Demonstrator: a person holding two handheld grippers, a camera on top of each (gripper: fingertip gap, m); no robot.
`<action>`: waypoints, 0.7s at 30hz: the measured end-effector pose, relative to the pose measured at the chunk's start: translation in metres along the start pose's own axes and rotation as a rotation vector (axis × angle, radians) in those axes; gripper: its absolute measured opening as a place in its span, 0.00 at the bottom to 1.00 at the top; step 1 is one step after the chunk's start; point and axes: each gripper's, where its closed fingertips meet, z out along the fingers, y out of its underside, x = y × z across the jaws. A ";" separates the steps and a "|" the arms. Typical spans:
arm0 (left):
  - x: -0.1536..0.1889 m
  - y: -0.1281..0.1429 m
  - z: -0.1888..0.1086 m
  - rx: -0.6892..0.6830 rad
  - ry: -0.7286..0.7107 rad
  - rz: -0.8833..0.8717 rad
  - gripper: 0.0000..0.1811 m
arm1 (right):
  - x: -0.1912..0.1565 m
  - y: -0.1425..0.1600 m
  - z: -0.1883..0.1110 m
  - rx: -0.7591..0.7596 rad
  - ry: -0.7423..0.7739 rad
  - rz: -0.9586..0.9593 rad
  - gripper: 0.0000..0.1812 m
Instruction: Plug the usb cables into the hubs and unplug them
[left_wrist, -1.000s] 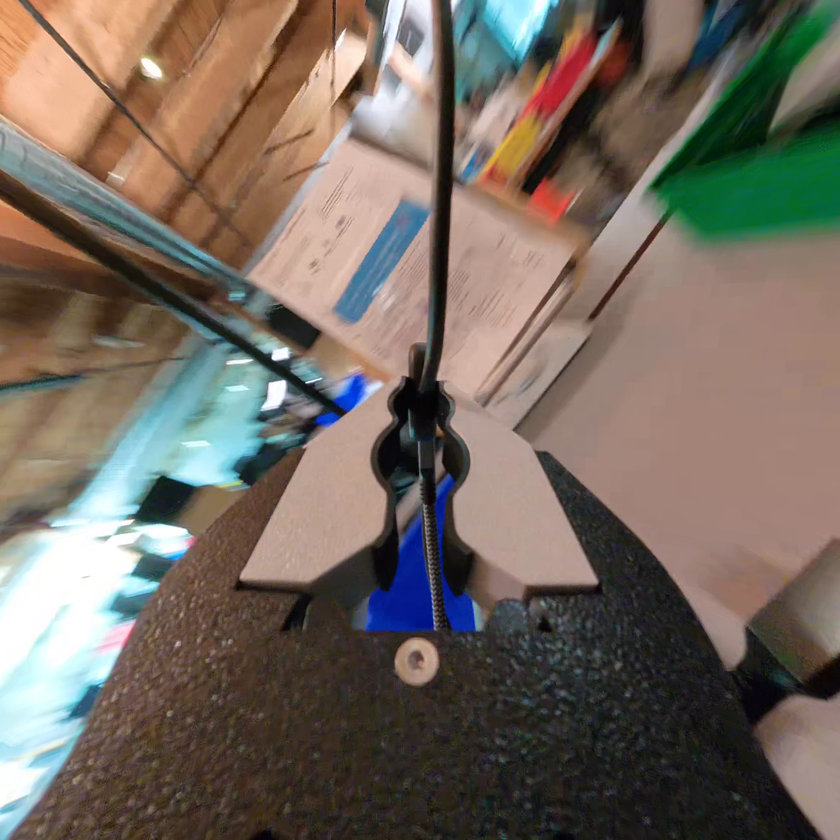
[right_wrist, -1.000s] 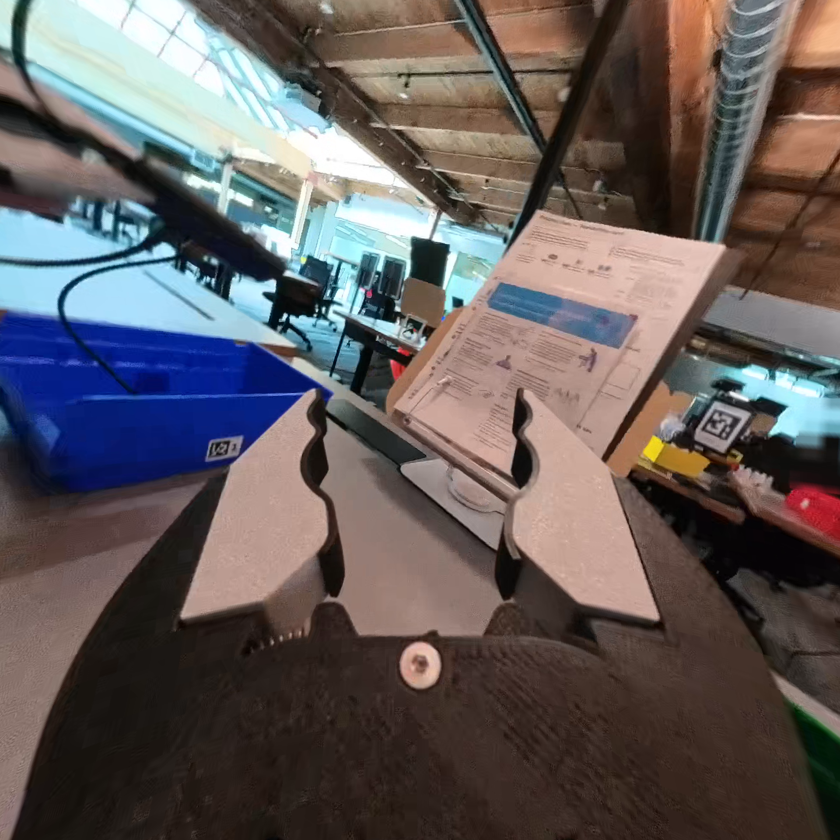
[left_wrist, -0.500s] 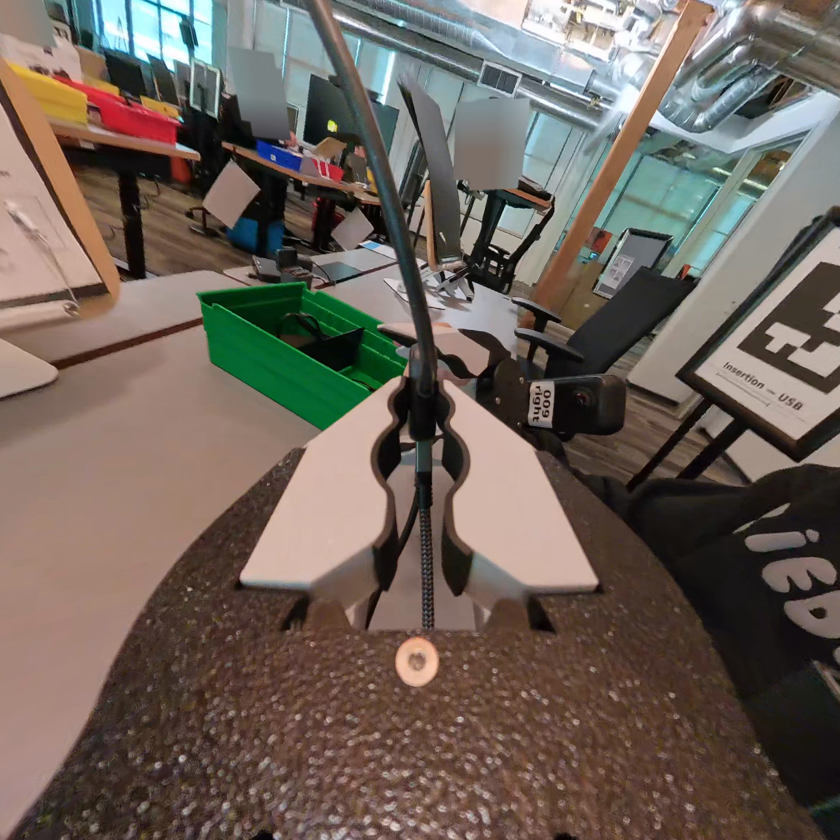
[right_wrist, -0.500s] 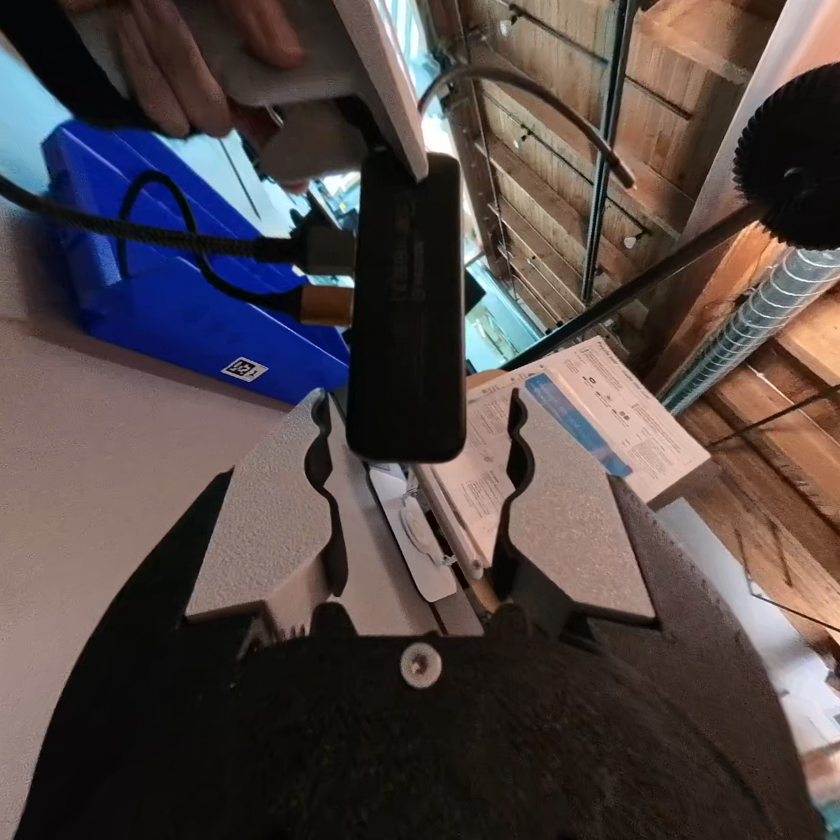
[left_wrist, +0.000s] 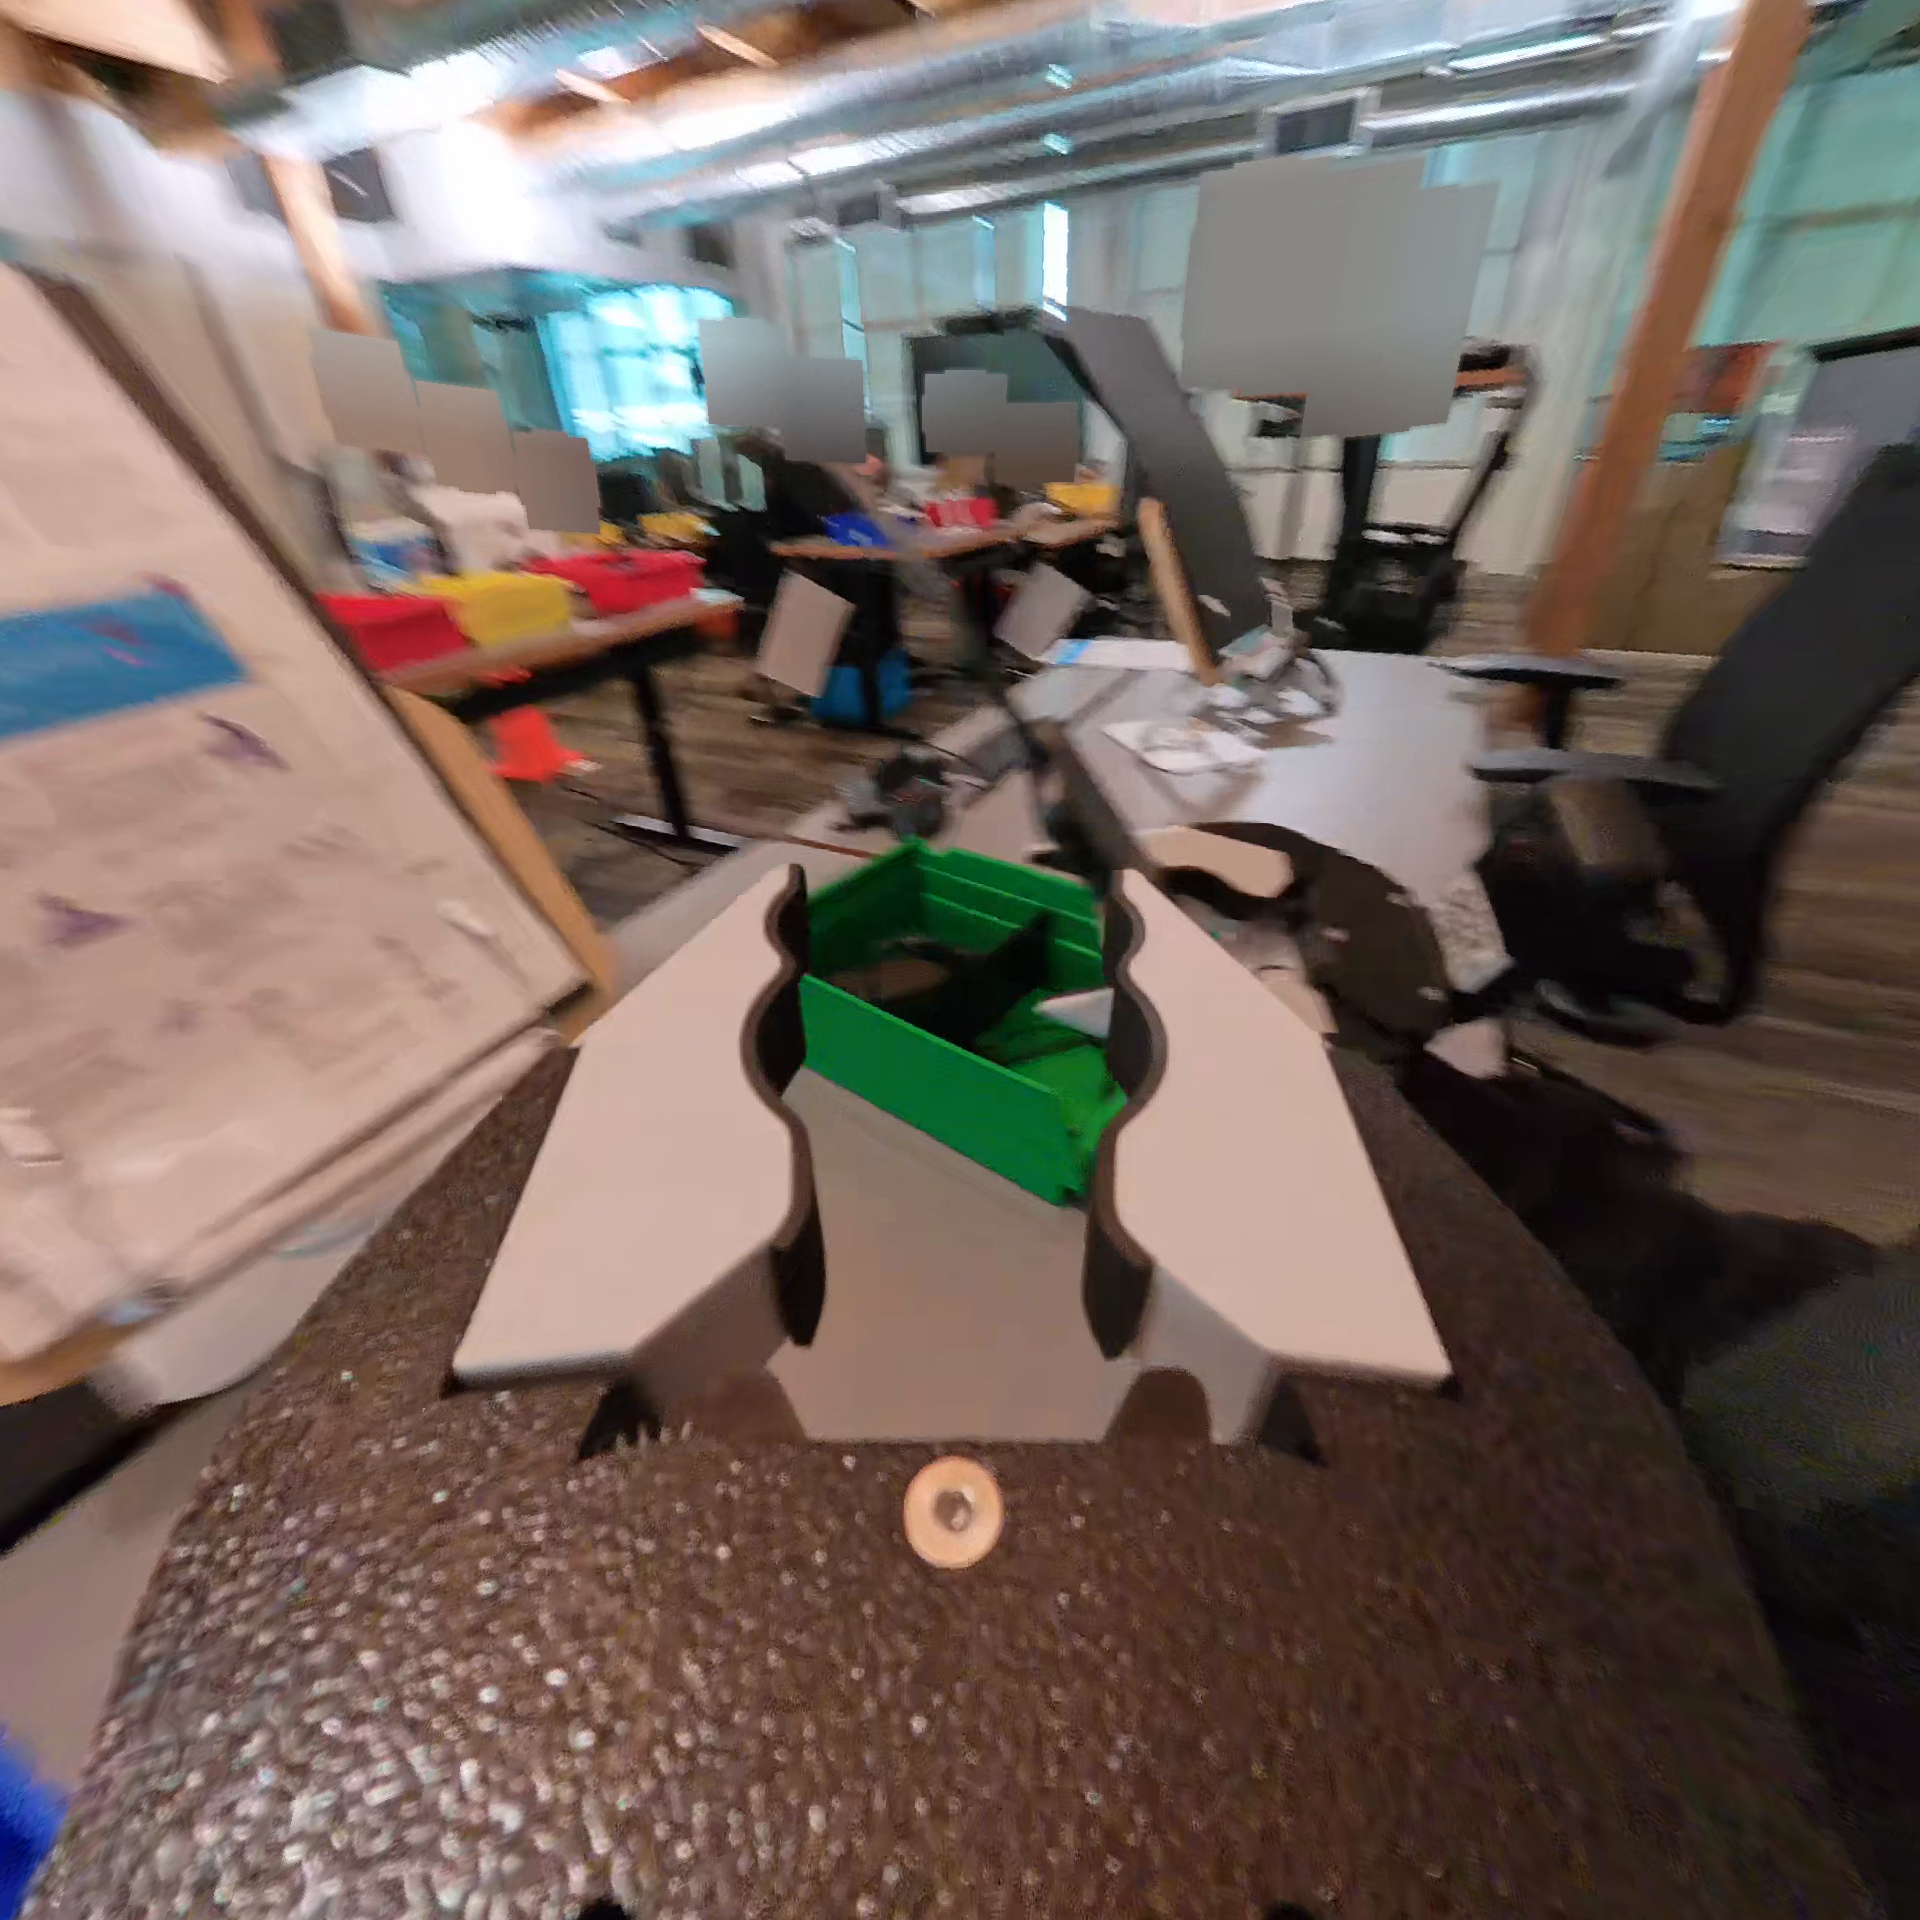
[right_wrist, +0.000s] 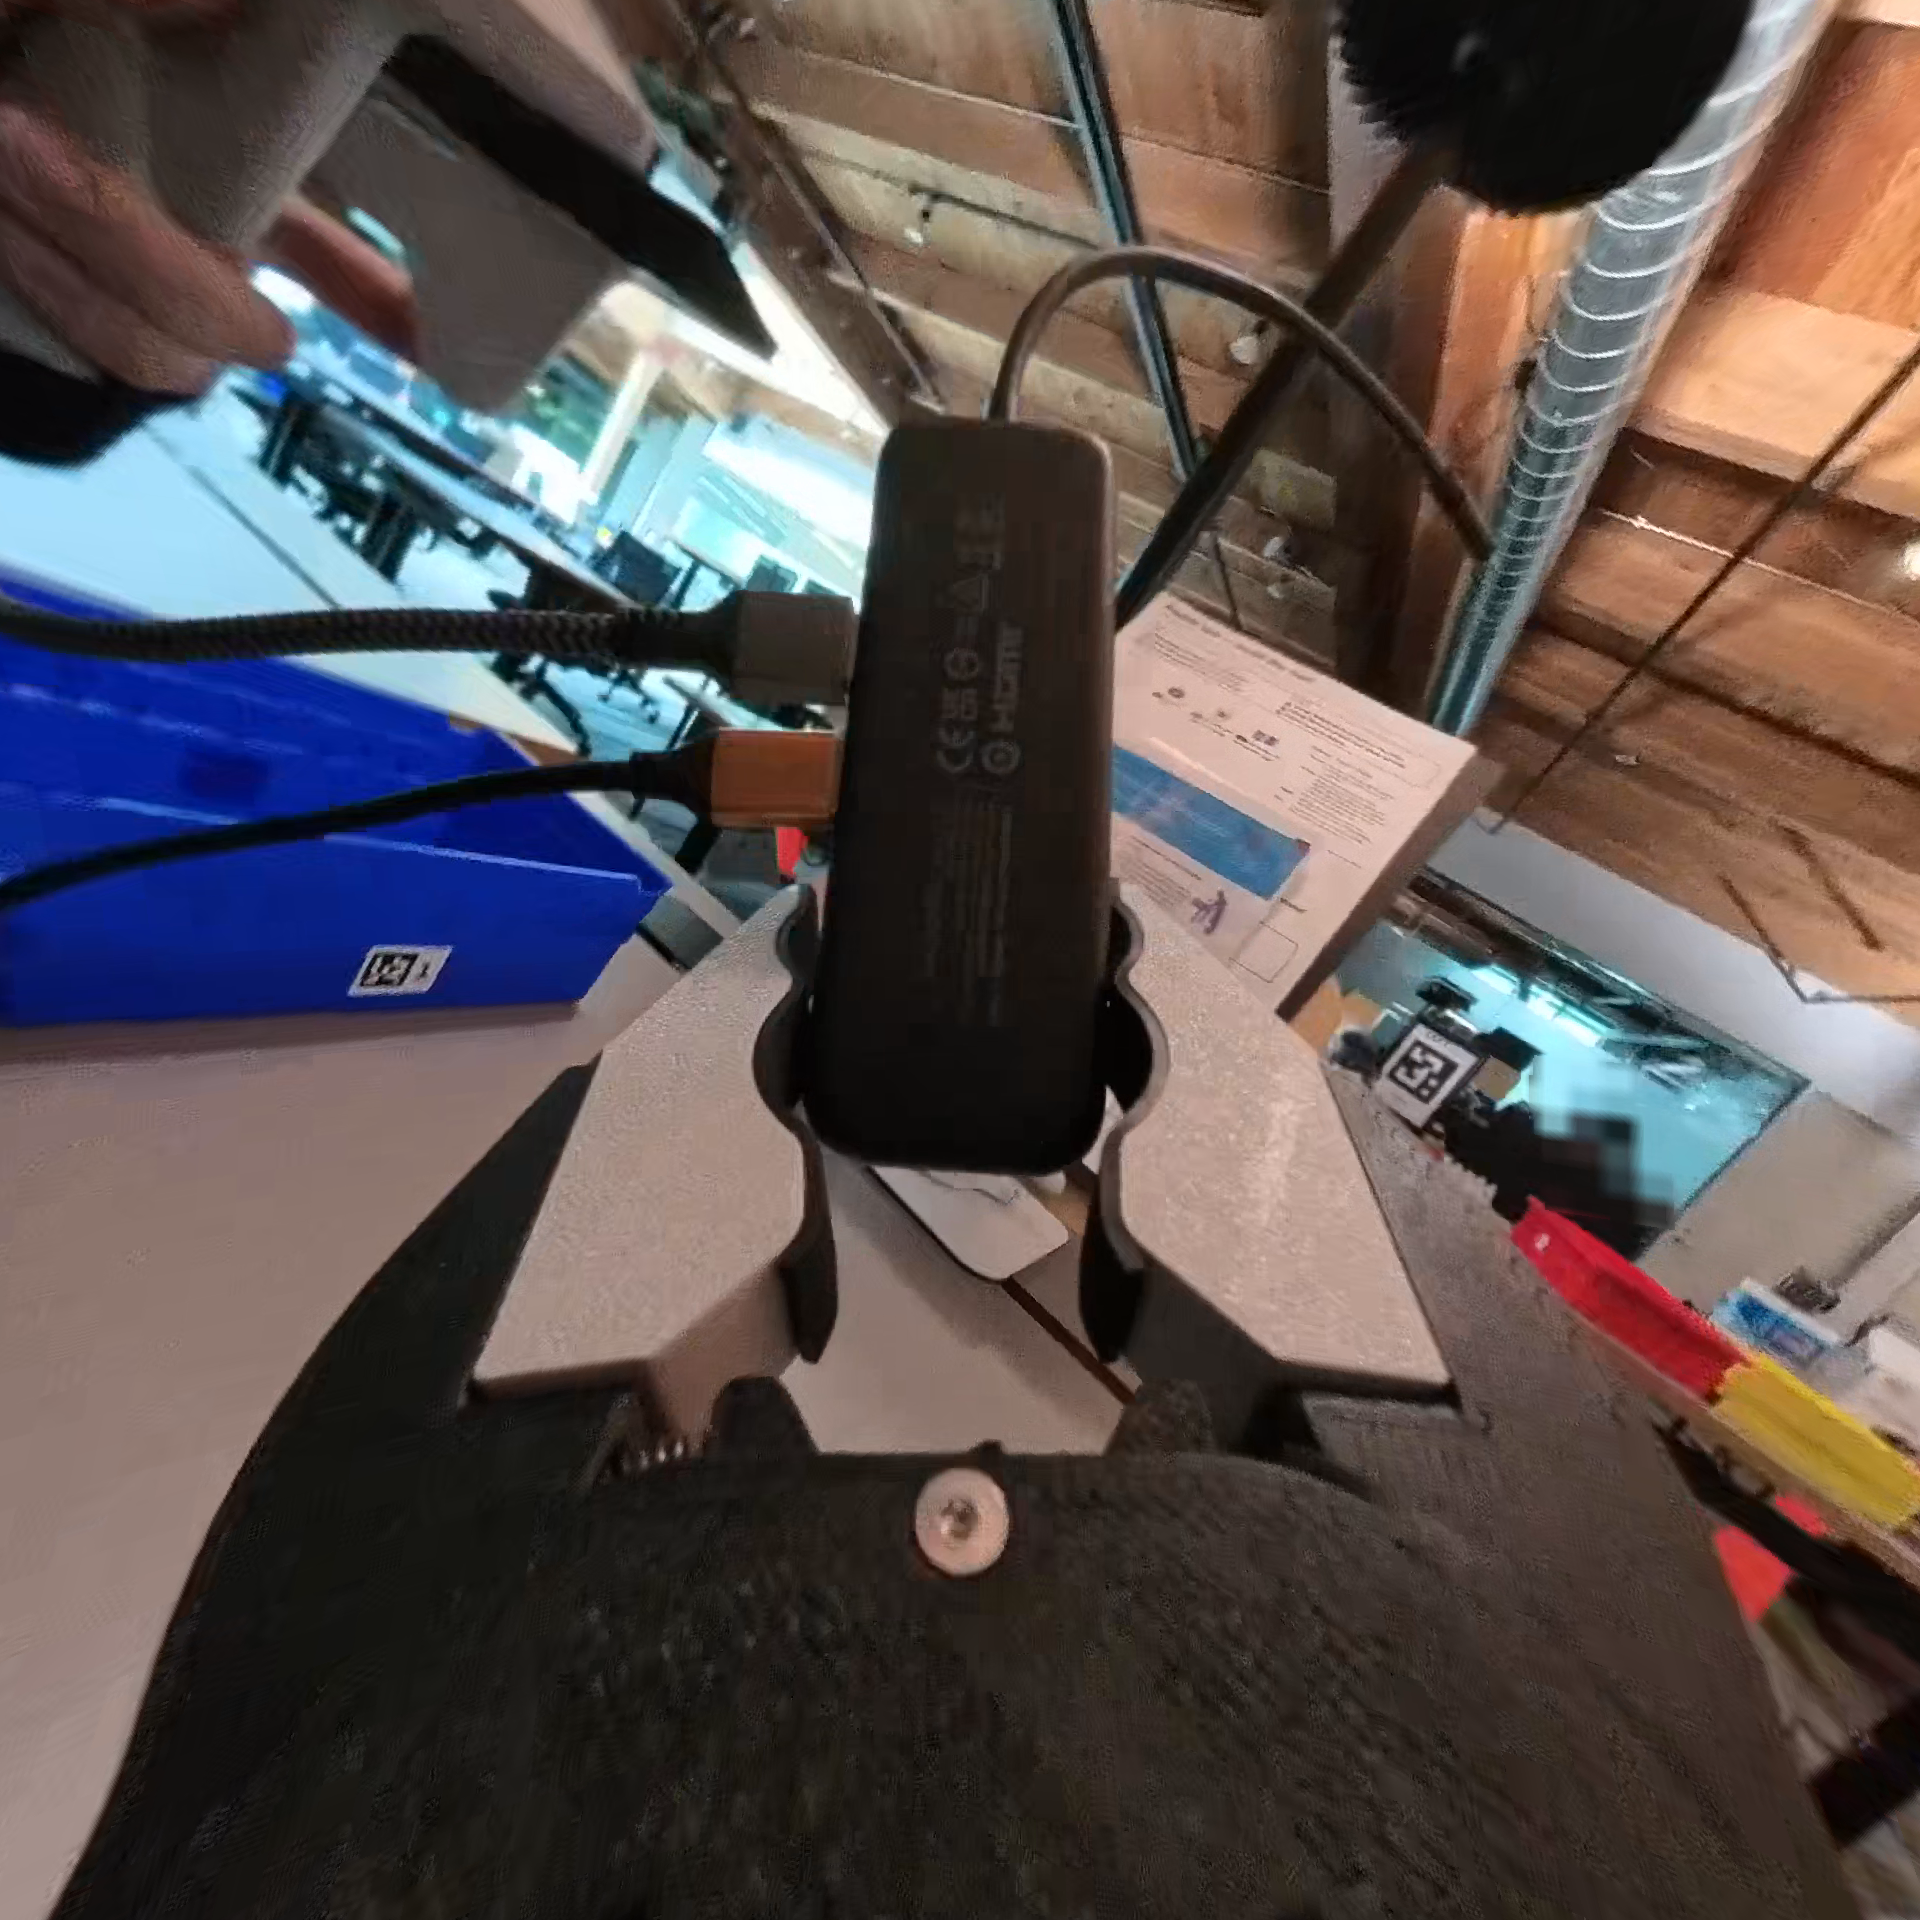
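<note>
Right claw (right_wrist: 956, 997) is clamping the black hub's (right_wrist: 961, 831) lower end, probably bracing it so plugs can come out. Left claw (left_wrist: 951, 1029) is hanging open, empty. Two usb cables (right_wrist: 312, 727) are sitting plugged in, blue bin (right_wrist: 260, 883) behind.

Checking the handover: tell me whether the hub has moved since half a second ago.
Yes. The black USB hub has dropped lower against the instruction board, into the right gripper, now shut on it.
</note>
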 end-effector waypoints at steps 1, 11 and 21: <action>-0.010 -0.010 -0.007 0.038 -0.070 0.019 0.30 | 0.012 -0.002 -0.004 0.005 0.047 0.039 0.29; -0.044 0.004 -0.052 -0.042 -0.266 0.450 0.29 | -0.017 0.021 -0.017 -0.107 -0.283 0.095 0.29; 0.026 0.102 -0.021 -0.251 0.248 0.511 0.31 | -0.082 0.022 -0.019 0.068 -0.650 0.285 0.29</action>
